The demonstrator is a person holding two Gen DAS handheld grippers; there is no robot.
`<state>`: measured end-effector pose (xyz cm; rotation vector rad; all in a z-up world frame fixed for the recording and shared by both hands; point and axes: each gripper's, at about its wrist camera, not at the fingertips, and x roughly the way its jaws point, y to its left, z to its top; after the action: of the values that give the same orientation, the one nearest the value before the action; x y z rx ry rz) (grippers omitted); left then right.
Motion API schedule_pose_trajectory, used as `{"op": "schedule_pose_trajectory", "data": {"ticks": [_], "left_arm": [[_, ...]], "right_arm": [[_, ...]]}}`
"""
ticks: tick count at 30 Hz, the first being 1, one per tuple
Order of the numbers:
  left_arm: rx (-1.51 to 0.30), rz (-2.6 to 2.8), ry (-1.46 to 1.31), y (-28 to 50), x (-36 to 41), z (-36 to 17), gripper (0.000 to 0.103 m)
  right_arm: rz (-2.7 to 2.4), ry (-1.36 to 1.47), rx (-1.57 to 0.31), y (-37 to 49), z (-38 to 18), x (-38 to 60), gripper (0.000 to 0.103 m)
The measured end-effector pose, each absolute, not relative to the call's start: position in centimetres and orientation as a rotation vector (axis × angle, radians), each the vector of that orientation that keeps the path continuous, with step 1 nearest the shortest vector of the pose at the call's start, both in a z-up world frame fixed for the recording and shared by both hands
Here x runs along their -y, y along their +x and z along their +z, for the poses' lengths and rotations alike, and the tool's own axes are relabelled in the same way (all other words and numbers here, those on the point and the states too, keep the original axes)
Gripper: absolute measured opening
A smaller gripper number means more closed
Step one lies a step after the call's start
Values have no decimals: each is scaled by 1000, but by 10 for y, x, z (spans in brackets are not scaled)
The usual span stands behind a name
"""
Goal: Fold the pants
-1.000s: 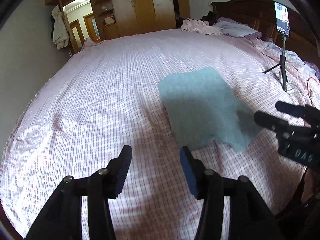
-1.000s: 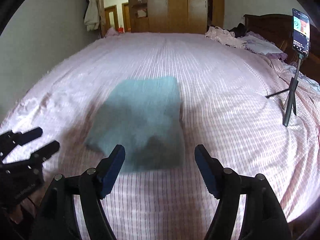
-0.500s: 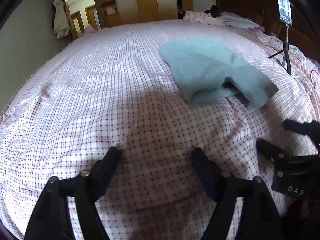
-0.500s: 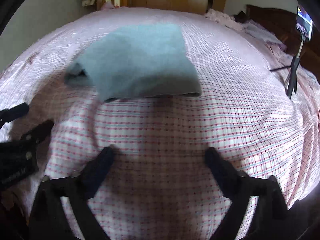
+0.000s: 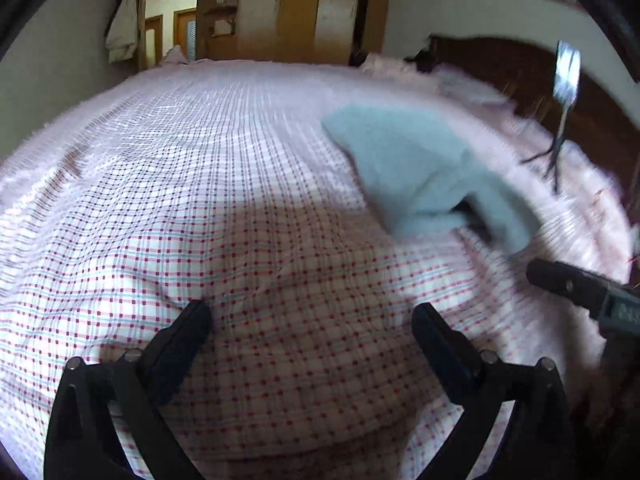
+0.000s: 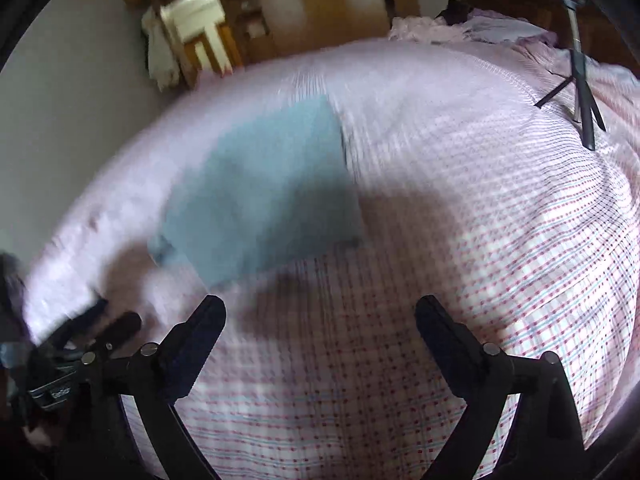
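Light blue folded pants (image 5: 404,168) lie on the pink checked bedsheet (image 5: 200,184), right of centre in the left wrist view. In the right wrist view the pants (image 6: 264,196) are blurred, left of centre. My left gripper (image 5: 312,320) is open and empty, low over the sheet, near side of the pants and to their left. My right gripper (image 6: 320,316) is open and empty, just short of the pants' near edge. Each gripper shows in the other's view: the right gripper (image 5: 580,288) at the right edge, the left gripper (image 6: 92,324) at the lower left.
A phone on a small tripod (image 6: 576,64) stands on the bed at the far right, also in the left wrist view (image 5: 560,120). Crumpled bedding and pillows (image 6: 472,26) lie by the dark headboard. A wooden wardrobe (image 5: 304,8) and a doorway stand beyond the bed.
Both grippers have opened wider and dropped close to the sheet, then tilted up again. The pants lie where they were.
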<state>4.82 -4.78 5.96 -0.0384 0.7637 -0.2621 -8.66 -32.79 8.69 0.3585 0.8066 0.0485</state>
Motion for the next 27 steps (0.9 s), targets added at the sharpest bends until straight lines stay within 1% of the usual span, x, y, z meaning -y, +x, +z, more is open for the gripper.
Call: {"op": "schedule_pose_trajectory", "data": {"ticks": [1,3,4,5,7,8,9,12,14,18,21,23,24,25,26,27], "left_arm": [[-754,-296,-104,51,39,66,93],[-745,-352,-226,59,25,77,86],[-745,-389,-299,64,18,82,79],[-755,-443,-390,72,12,87,75],[-784,-500,-474,86,10,90,48],[-806,-528,-502,95,15,91,43],[-836,-554,-520,105,21,89,40],[-984,-615,-558,141,43,68,40],[-1069,-601,-538,158,57,52,33],[-1081,-621,-489,178,66,59,32],[-1120,-623,-549,199,62,58,38],[-1141,-625,-586,214,59,57,41],[-1141,-626,-596,220,61,58,43],[-1135,-626,-599,225,63,59,47],[-1128,-627,-594,231,66,59,48],[-1117,-635,-588,237,71,59,47]], "right_arm": [[59,386,-770,-90,92,332,92],[90,415,-704,-95,101,333,92],[103,413,-691,-91,106,331,90],[118,406,-677,-89,108,328,81],[139,381,-669,-83,111,322,68],[142,362,-676,-76,111,320,66],[131,348,-685,-69,109,319,66],[134,420,-703,-41,98,331,66],[110,520,-762,-17,88,344,66],[134,599,-895,38,72,367,66],[219,665,-993,80,56,379,67],[268,647,-1012,96,52,374,73],[285,622,-1021,99,49,368,73],[299,594,-1026,102,47,363,71],[319,558,-1035,106,45,355,60],[321,542,-1039,107,45,353,53]]}}
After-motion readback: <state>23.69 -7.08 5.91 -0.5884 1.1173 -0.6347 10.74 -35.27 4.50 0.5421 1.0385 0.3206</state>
